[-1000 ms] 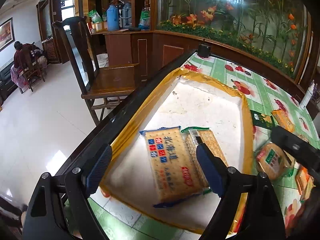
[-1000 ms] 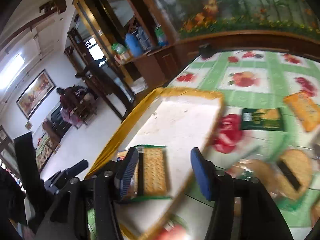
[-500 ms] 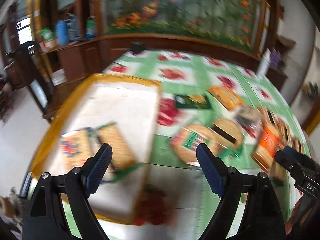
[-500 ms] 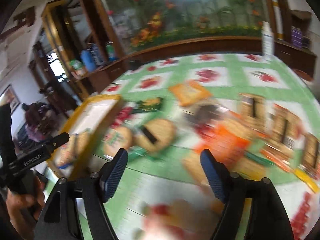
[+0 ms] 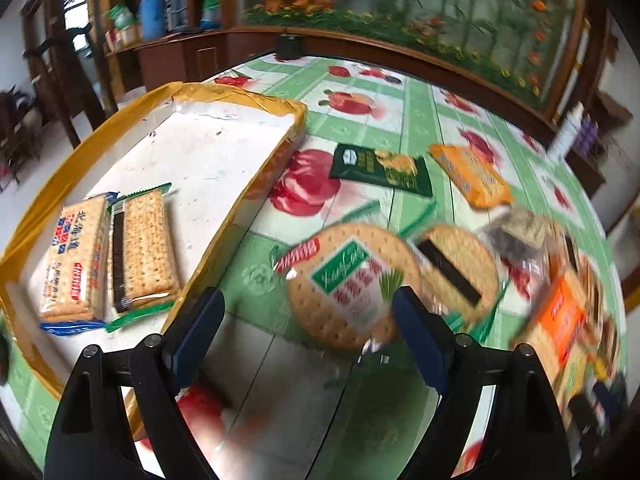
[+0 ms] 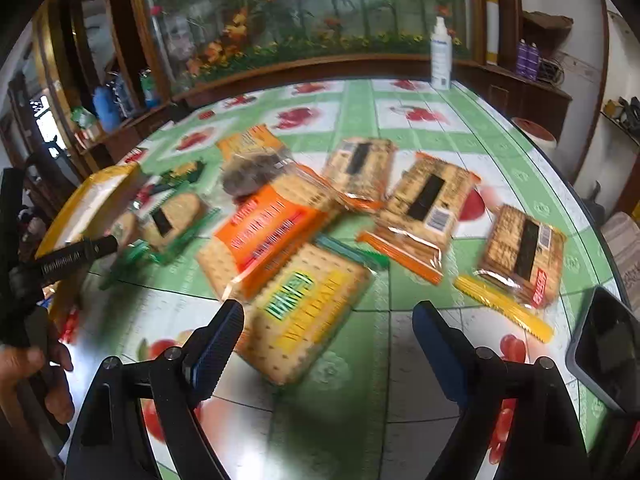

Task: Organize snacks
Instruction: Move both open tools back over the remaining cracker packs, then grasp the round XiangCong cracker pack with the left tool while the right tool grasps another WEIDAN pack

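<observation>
Green-and-white fruit-print cloth covers the bench. Left gripper jaws spread, grasping nothing; a round cracker pack lies just ahead between them, and the yellow-rimmed tray with two cracker packs is to their left. Right gripper jaws opening, nothing held, a yellow-label cracker pack on the cloth between them. Wooden cabinets and a floral glass panel behind.
</observation>
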